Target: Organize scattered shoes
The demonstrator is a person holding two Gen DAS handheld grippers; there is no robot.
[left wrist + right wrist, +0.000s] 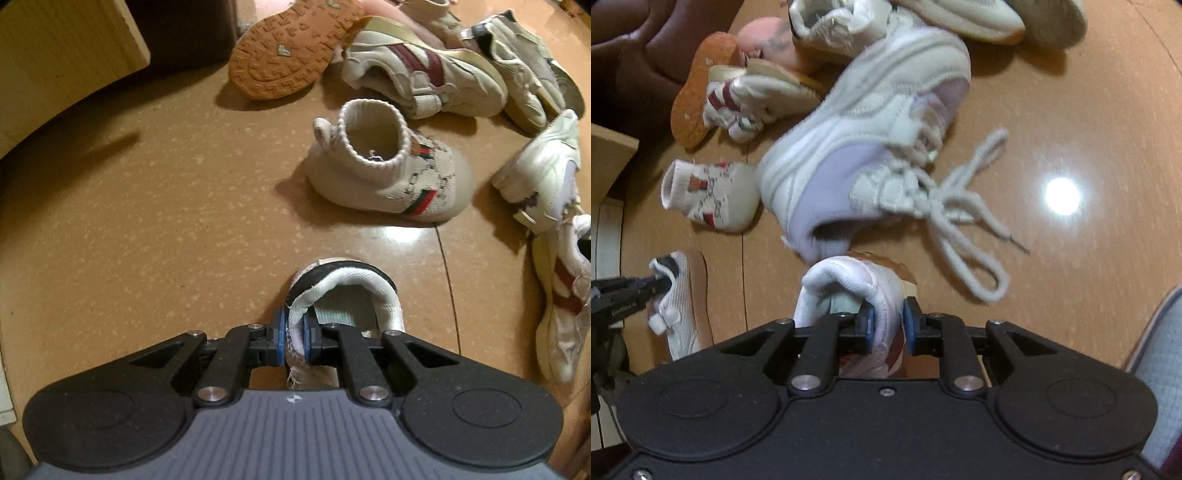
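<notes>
Scattered shoes are gripped: a white mesh shoe [343,291] by the left gripper [293,341], a white sneaker [849,291] by the right gripper [888,326].

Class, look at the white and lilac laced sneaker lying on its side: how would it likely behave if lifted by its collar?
The laced sneaker probably keeps its shape: its thick sole looks stiff. Its loose laces would likely dangle and might snag. The padded collar may squash under a grip.

Small white shoes lie scattered on the tan floor [129,221]: an upright knit sock-shoe [384,166], a tipped maroon-striped sneaker [421,77], a lilac-panelled laced sneaker [864,136].
</notes>
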